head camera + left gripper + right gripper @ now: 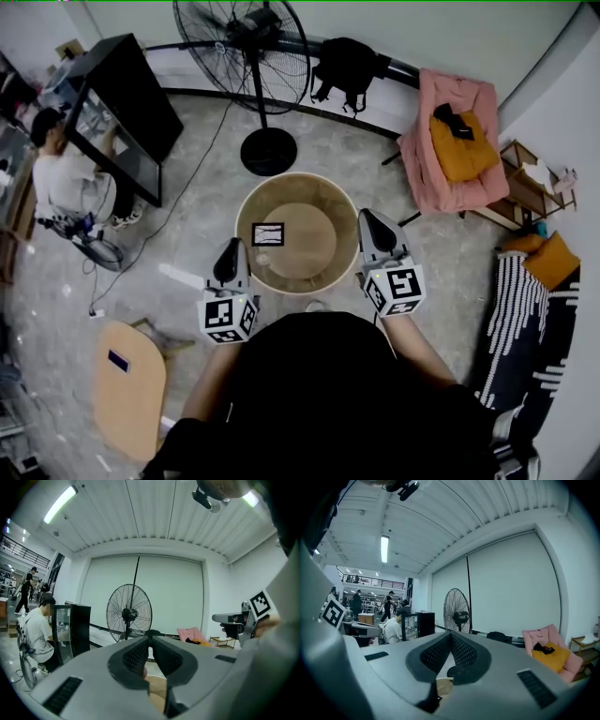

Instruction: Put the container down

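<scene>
Near the middle of the head view, the container point(298, 187) sits between the left gripper point(231, 247) and right gripper point(371, 219), each clamped on its rim (opposite sides). The gripper views show only closed jaw tips and a beige sliver of wall; whether its base touches the floor point(187, 169) is unclear.

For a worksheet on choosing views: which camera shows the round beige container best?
The head view: the whole container shows from above, rim and inside. The left gripper view shows only a beige sliver of it between its jaws; the right gripper view likewise.
</scene>
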Demonstrator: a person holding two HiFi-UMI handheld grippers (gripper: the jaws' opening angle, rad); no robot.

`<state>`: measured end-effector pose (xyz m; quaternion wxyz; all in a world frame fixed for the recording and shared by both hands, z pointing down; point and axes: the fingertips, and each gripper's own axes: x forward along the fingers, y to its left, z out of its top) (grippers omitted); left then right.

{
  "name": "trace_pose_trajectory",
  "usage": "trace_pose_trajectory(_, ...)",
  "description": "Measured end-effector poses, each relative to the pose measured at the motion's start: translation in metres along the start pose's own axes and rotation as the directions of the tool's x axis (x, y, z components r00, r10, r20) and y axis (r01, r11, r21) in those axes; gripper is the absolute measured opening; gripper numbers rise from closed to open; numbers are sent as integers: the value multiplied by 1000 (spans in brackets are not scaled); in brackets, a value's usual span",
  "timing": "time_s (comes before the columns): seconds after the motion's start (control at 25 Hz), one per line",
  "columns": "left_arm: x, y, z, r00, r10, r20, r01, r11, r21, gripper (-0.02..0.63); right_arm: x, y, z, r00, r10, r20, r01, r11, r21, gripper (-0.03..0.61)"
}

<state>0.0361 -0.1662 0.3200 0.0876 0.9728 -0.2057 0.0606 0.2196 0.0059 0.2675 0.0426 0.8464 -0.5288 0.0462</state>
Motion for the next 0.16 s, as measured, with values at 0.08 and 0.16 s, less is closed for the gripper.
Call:
trace_pose_trajectory(0.08,2,-2,-2,1000,1,-2,-1,1000,3,43,0,-2,-2,1000,4,0,-4,1000,2,21)
trace_pose_trajectory(0.16,5,-5,-4,1000,2,-3,-2,1000,6,43,1,-5,-4,1000,8,0,-8,1000,3,21)
